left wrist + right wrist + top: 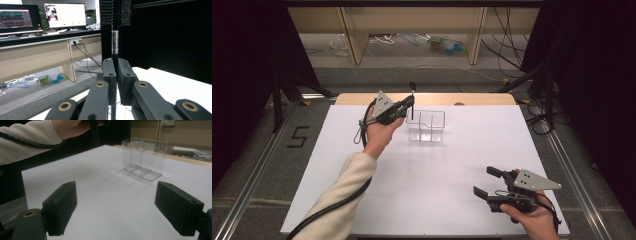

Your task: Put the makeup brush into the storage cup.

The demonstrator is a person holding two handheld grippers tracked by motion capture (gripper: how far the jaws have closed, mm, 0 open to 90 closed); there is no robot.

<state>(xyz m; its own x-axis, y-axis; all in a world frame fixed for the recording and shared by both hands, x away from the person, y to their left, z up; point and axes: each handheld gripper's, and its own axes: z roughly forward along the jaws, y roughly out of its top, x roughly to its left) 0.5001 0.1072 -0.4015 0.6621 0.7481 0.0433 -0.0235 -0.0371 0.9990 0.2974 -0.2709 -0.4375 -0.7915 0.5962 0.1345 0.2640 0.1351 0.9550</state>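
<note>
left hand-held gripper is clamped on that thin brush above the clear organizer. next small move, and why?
Probably ease the left hand-held gripper straight down. Its jaws are shut on the thin black brush, held upright over the left end of the clear organizer, whose compartments look empty. The right hand-held gripper rests open, well clear, so nothing seems to block the drop.

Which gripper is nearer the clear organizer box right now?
Left. The left gripper hangs at the clear organizer box's left rim, jaws shut on a thin black brush held upright. The right gripper rests at the near right of the table, jaws open, well apart from it.
</note>
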